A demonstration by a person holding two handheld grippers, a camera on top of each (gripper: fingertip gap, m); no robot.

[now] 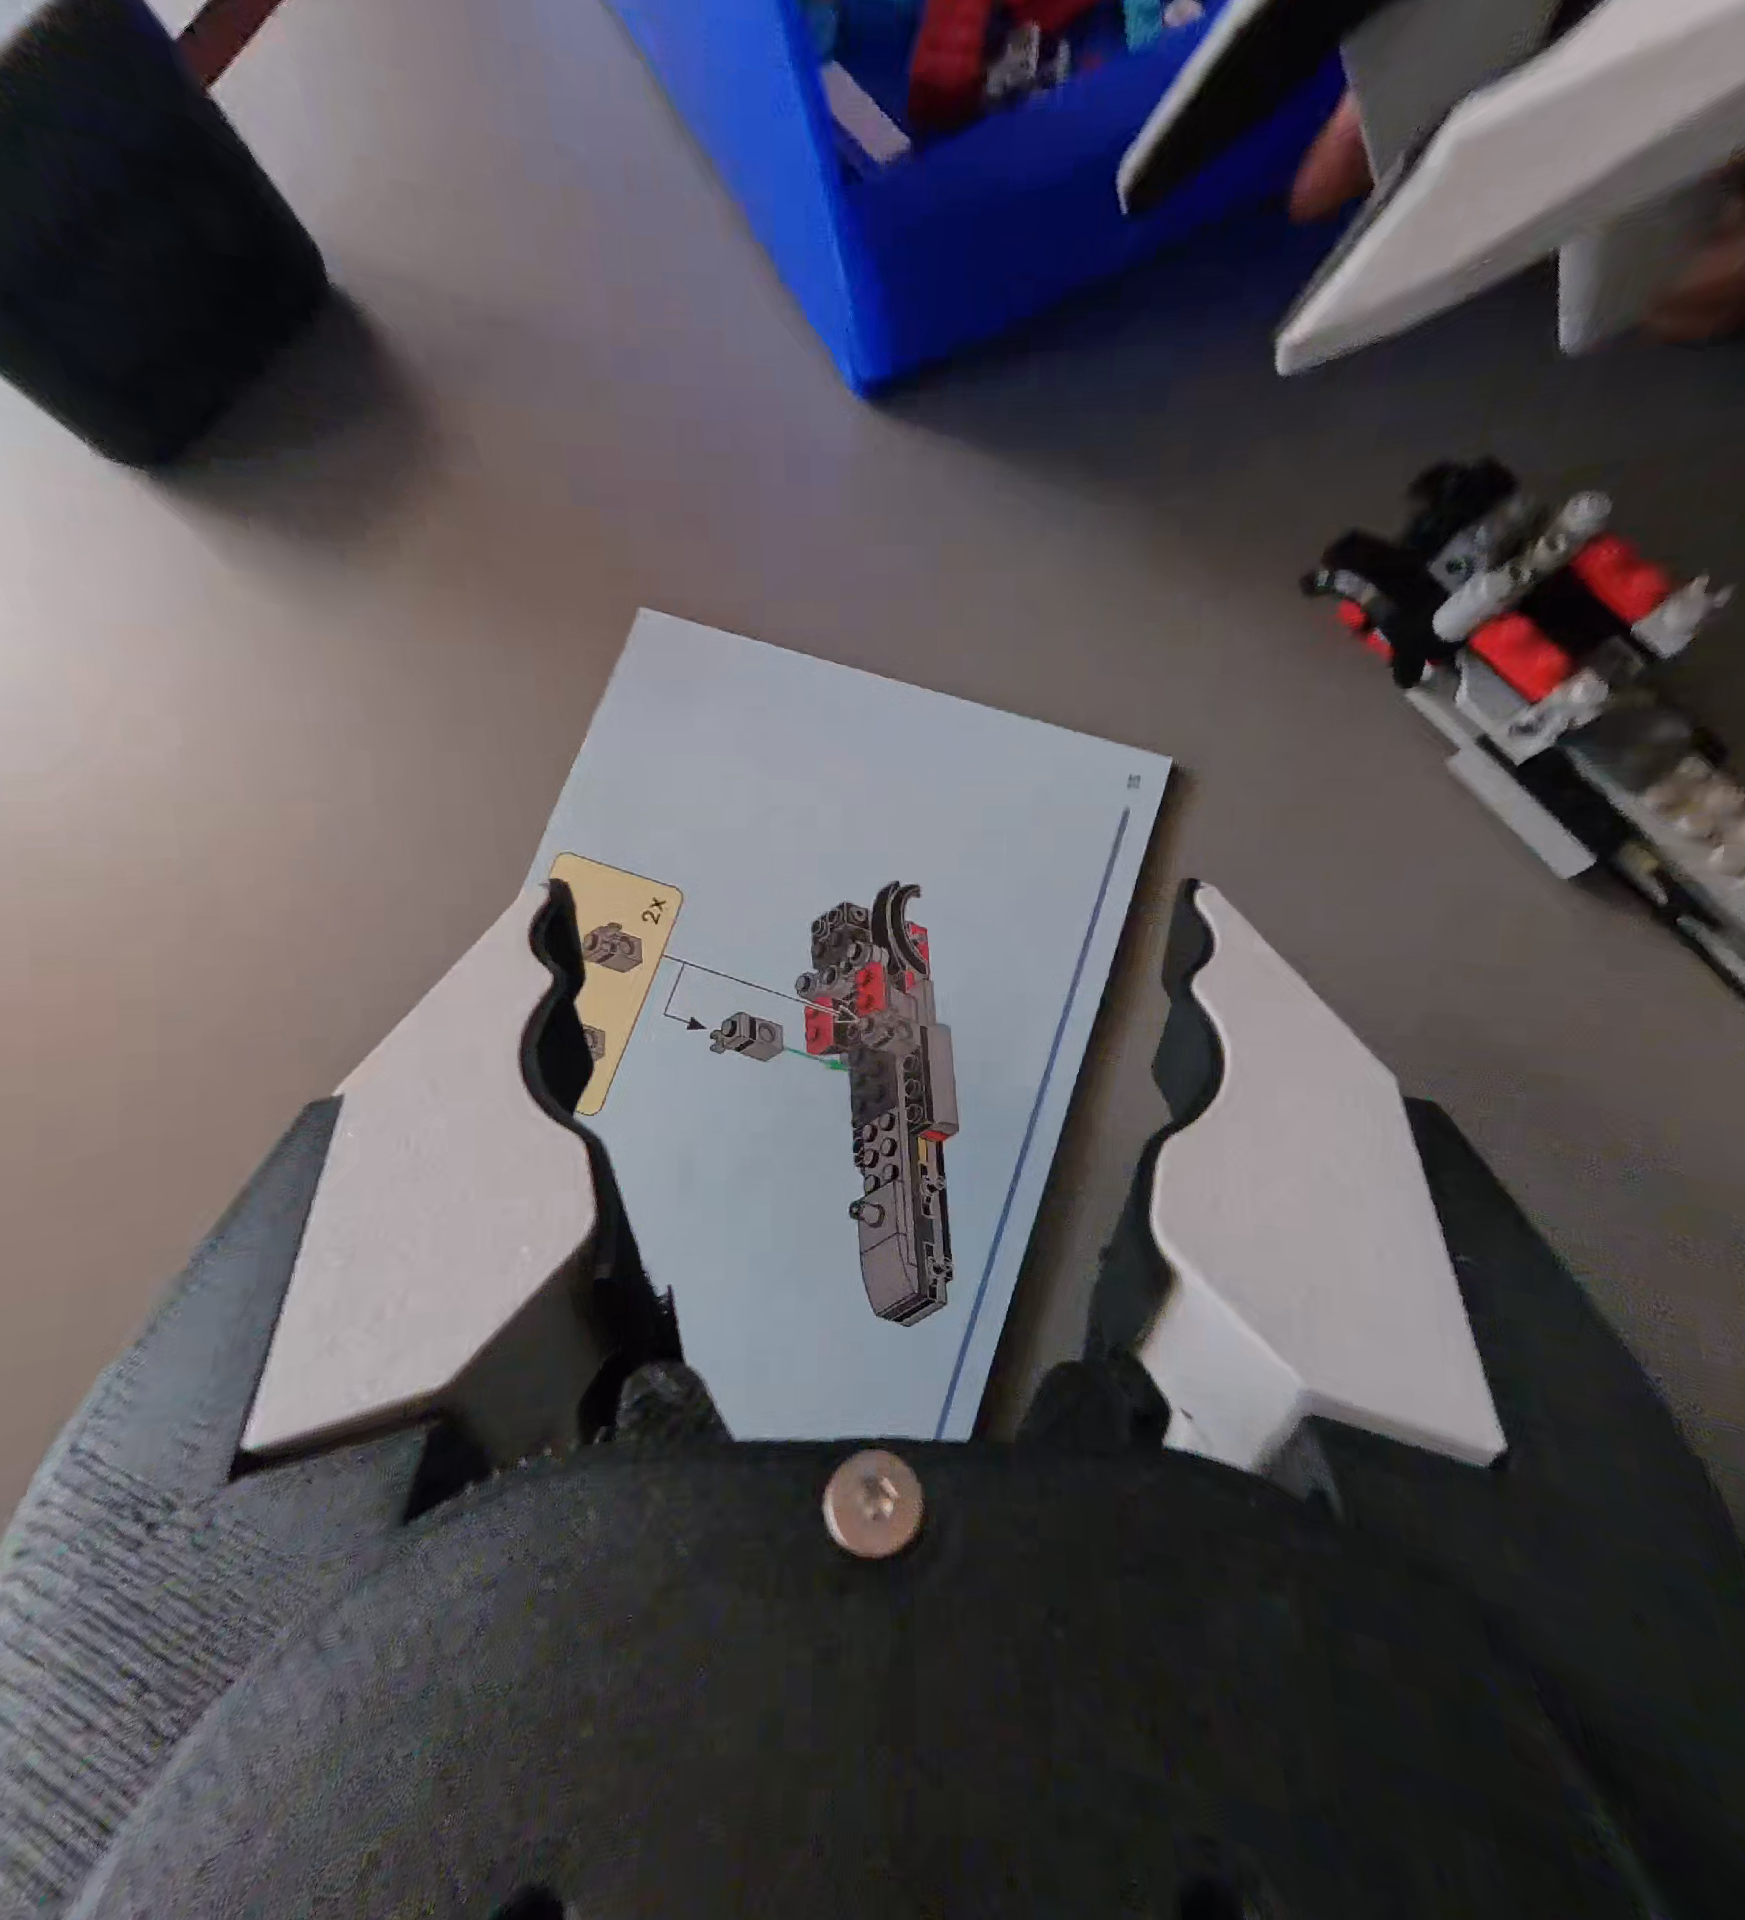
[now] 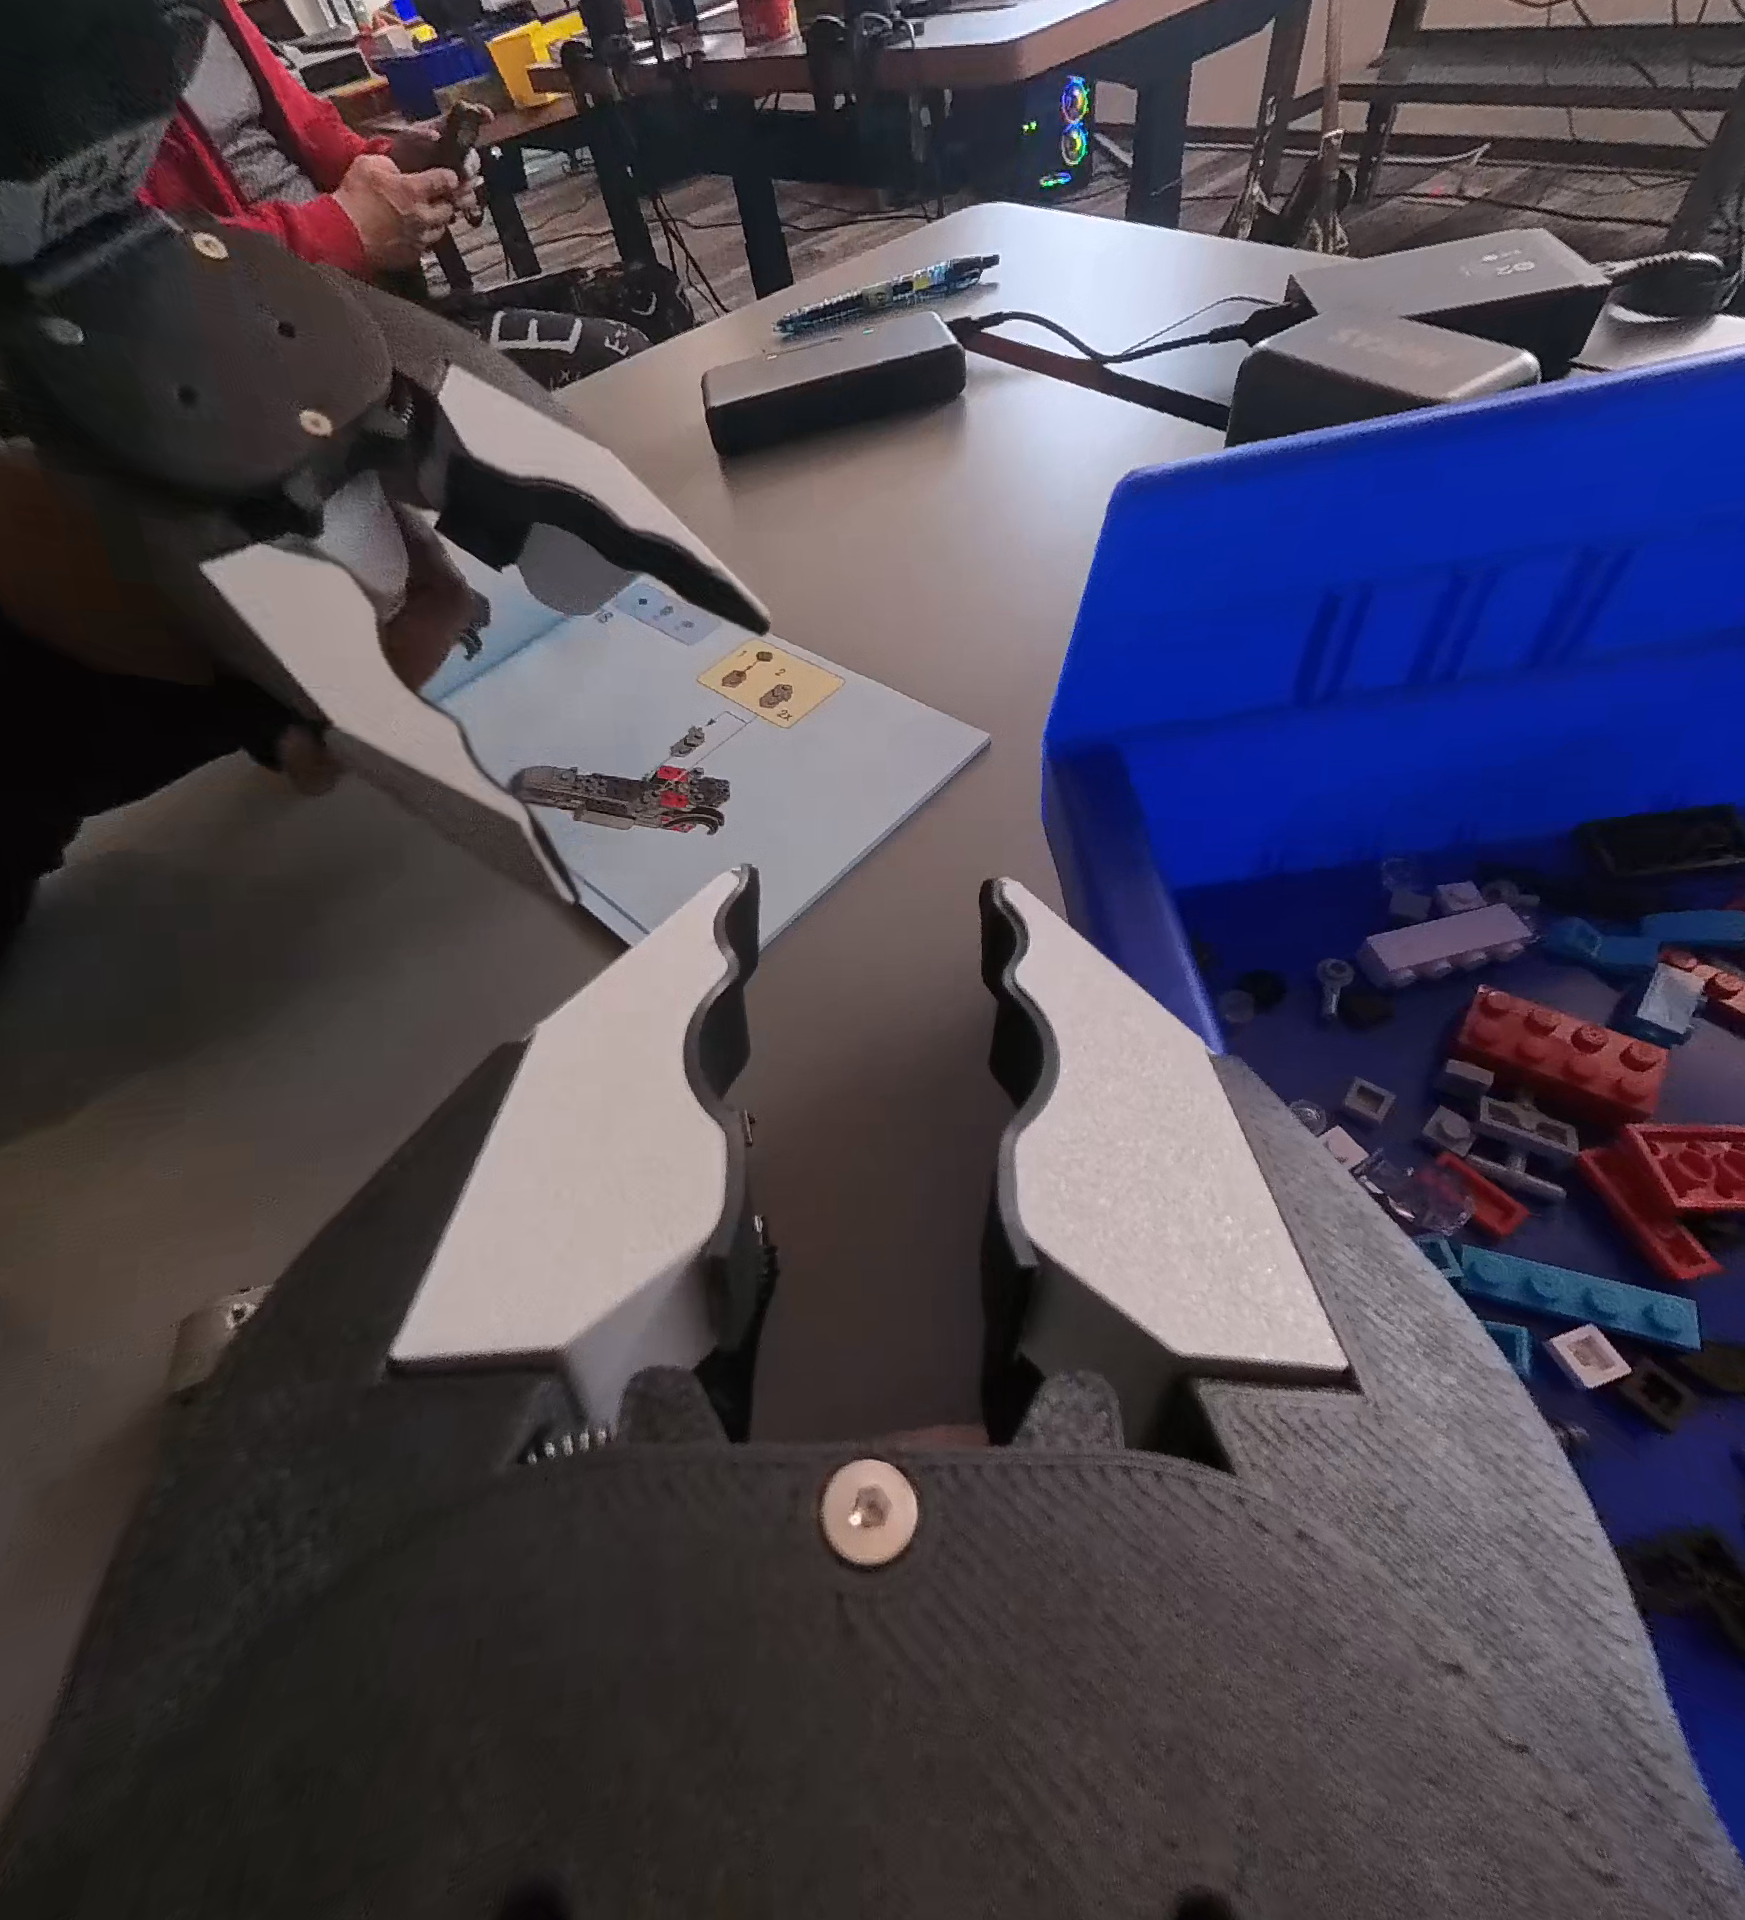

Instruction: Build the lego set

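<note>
Left wrist view: the left hand-held gripper (image 1: pixel 873 914) hangs with its two fingers spread wide, nothing between them, over one instruction sheet (image 1: pixel 852 1039) lying flat on the grey surface (image 1: pixel 328 779). The sheet carries a printed build diagram and a yellow parts box with a quantity mark. One part-built lego model (image 1: pixel 1564 707), red, black and grey, lies to the gripper's right. One blue bin (image 1: pixel 961 229) stands ahead, with the right hand-held gripper (image 1: pixel 1211 270) blurred beside it.

Right wrist view: the right hand-held gripper (image 2: pixel 868 894) is open and empty above bare surface. The blue bin, immediately right, holds loose bricks (image 2: pixel 1574 1101), perhaps five red and four blue. Ahead sit three dark boxes (image 2: pixel 837 379) bearing faint markings.
</note>
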